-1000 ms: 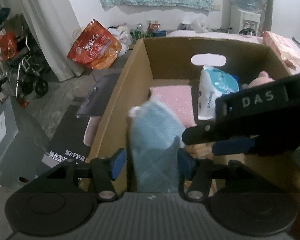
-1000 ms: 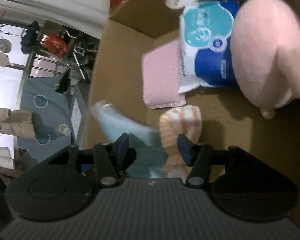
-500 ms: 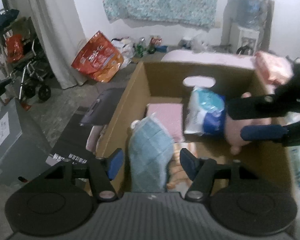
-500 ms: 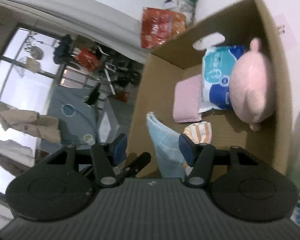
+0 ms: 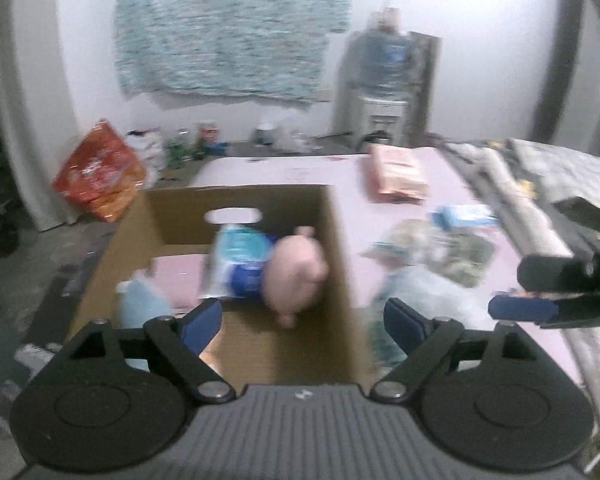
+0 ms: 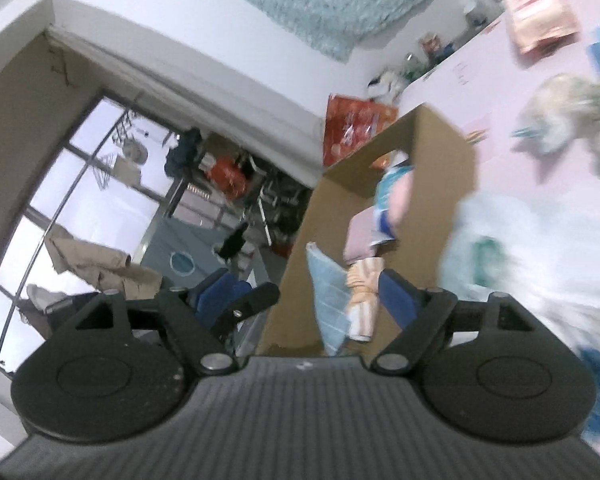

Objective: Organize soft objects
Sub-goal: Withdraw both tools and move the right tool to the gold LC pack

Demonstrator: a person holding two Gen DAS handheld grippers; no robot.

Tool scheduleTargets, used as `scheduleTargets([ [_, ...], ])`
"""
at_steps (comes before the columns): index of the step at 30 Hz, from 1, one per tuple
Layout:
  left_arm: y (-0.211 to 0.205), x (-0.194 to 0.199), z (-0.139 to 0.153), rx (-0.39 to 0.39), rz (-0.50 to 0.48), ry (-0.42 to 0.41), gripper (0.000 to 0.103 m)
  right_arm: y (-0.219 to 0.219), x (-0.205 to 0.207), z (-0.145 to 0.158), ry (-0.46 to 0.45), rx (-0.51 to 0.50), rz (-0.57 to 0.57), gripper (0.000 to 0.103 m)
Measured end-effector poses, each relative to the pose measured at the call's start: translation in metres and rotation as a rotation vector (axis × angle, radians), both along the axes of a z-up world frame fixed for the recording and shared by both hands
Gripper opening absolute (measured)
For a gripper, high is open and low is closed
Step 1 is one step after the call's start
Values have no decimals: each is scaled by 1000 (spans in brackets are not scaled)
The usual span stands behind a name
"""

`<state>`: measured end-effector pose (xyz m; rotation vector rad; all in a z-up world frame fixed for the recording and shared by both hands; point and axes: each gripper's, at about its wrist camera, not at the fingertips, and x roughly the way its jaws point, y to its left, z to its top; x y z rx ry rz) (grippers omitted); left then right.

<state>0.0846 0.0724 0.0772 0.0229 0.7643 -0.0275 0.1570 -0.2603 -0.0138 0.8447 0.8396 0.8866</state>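
Both jaws have just been opening and now stand wide and empty: left hand-held gripper (image 5: 302, 322), right hand-held gripper (image 6: 306, 300). Inside the cardboard box (image 5: 340, 264) the blue cloth (image 5: 142, 304) leans upright against its left wall; it may flop over.

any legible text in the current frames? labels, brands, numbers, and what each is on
None can be read; both views are motion-blurred.
Orange bag on the floor: print present, blurred.
Blue and white pack in the cardboard box: label blurred.
Pink packet on the pink surface: print blurred.
Water dispenser: bottle label too blurred.
Left gripper, right gripper: no lettering visible.
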Motion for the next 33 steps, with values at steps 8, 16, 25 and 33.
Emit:
scheduleTargets([
  [8,-99,8,-18,-27,-178,9,90,-119,-40,-21,-62,-147,-212,81],
  [16,-160,33,-58,-78,-186,50,90,-204,-15,-50,-78,-462,-390,81],
  [25,-164,55,-79,-36,-104,46,84,-217,68,-107,-33,-714,-401,59],
  [33,-155,60,-82,-51,-73,22,75,-190,87,-127,-97,-893,-400,34],
])
